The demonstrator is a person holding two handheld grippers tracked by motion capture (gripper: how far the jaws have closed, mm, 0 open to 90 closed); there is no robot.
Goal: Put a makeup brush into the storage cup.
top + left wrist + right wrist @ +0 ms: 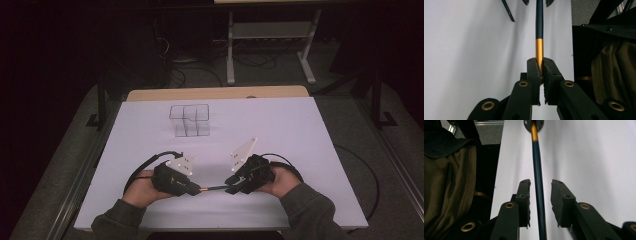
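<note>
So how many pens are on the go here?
1. The pen runs between the two hands near the table's front edge; the left tool is clamped on its gold end.

A slim dark-blue pen (pixel 214 188) with a gold end lay level just above the table (pixel 280 130), its gold end clamped, its blue shaft unpinched.

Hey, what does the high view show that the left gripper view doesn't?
High view: a clear plastic compartment box far across the white table, both hands, and the right claw around the pen's dark end. Left gripper view: the left claw clamped shut on the gold end of the slim dark-blue-and-gold pen. Both show the pen spanning between the two claws.
</note>
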